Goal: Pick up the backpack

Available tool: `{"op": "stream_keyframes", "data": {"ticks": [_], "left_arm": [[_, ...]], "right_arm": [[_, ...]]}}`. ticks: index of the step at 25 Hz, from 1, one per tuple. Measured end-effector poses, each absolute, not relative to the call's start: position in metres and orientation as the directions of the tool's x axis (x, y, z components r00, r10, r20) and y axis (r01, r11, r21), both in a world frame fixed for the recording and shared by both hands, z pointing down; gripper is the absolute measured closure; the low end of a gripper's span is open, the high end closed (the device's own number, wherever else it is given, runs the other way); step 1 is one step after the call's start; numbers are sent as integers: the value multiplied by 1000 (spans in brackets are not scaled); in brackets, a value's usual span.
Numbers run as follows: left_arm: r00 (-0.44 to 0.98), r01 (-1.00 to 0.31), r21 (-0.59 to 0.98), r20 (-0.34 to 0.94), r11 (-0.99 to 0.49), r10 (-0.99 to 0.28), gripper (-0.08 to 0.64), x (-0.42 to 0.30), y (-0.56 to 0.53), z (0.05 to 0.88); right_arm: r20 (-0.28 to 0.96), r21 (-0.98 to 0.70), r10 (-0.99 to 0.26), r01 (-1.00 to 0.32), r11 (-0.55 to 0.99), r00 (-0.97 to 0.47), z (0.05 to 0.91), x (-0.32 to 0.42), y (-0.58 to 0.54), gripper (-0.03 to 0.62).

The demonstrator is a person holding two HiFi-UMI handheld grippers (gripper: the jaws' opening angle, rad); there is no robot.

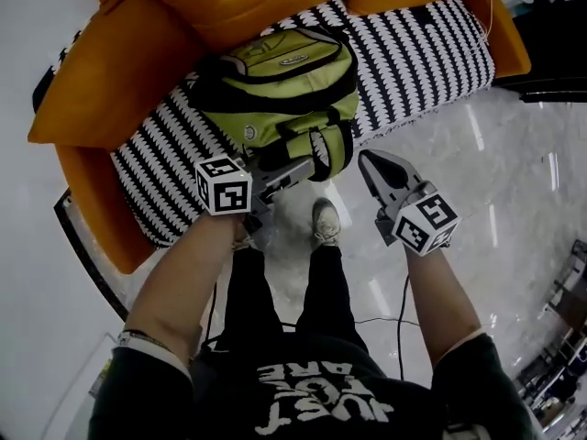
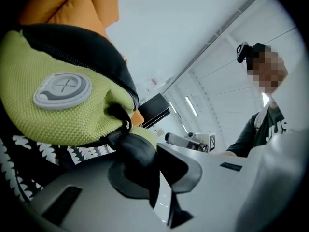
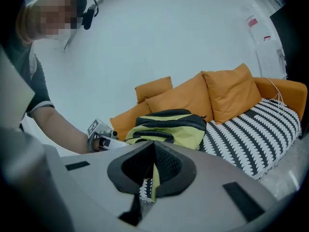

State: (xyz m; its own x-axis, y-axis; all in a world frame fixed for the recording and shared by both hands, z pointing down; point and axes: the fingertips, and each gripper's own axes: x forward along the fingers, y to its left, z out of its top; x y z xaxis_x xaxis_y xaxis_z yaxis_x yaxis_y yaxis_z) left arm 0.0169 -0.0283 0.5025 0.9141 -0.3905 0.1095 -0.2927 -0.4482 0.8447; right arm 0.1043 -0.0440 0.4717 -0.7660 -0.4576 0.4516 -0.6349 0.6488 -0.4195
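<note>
- Even, cool indoor light with no hard shadows; colours look slightly muted.
- The pale glossy floor (image 1: 514,181) carries bright streaks of glare.
- All three views bend strongly toward the edges, with dark rounded corners.
- In the left gripper view the close backpack (image 2: 63,100) looks soft.

Your T-shirt (image 1: 321,401) is dark and short-sleeved, with white block lettering across the chest. Below it you wear black trousers (image 1: 275,291) and a pale shoe (image 1: 325,220). A light band (image 1: 145,342) circles your left wrist, and a black headset (image 3: 89,11) sits on your head. Your left gripper (image 1: 312,161) and right gripper (image 1: 367,161) have smooth grey shells with black rectangular insets (image 3: 239,197) and textured black pads (image 3: 166,166). The left cube (image 1: 225,186) and right cube (image 1: 426,223) are white with black square markers.
</note>
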Motion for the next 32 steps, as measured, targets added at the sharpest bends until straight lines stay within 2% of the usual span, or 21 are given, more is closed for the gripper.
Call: {"op": "stream_keyframes", "data": {"ticks": [9,18,32], "left_arm": [[884,-267,835,14,-481,-467,506,8,-51,409],[815,-293,811,-65,-506,-576,508,-37,-140,296],[847,-287,706,-129,-647,-516,508,-29,-114,117]], "right_arm": [[434,-397,-522,-676,621,-734,403,120,-49,565],[389,-330,-590,-705,628,-708,315,129,-100,565],[277,-275,-642,-699,660,-715,178,138,-111,565]]}}
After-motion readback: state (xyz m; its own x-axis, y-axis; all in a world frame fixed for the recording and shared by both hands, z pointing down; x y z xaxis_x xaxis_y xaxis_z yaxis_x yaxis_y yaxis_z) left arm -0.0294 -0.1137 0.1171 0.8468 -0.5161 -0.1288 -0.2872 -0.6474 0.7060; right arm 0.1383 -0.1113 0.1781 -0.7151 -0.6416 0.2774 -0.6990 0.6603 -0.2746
